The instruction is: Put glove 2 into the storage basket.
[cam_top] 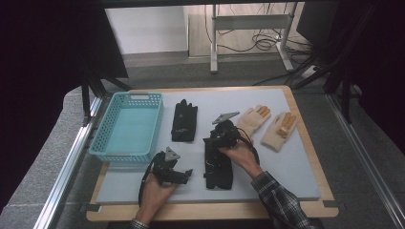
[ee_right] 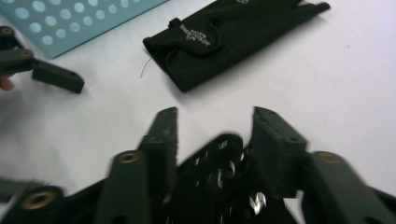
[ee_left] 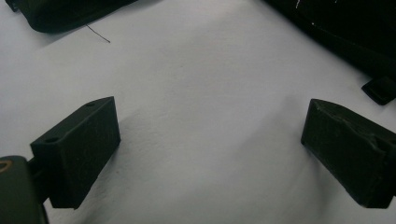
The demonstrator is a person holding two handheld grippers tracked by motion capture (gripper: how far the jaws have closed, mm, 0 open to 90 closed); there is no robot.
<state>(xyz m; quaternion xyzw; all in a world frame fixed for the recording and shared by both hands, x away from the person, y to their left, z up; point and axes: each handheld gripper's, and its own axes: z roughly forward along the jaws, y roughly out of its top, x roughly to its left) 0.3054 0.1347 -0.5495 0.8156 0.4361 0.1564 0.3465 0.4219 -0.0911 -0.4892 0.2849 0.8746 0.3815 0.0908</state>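
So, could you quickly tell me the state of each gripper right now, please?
Left gripper: open, nothing between its fingers.
Right gripper: black glove between its fingers; grip cannot be told.

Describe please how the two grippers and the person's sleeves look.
Both the left gripper and the right gripper are black, each with two blocky black jaws, brass-coloured pivot pins, a grey three-cornered plate on top and a black trailing cable. The sleeve on the right forearm is dark plaid.

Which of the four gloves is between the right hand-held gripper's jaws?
The near black glove, under the right hand-held gripper; the far black glove and both tan ones lie apart.
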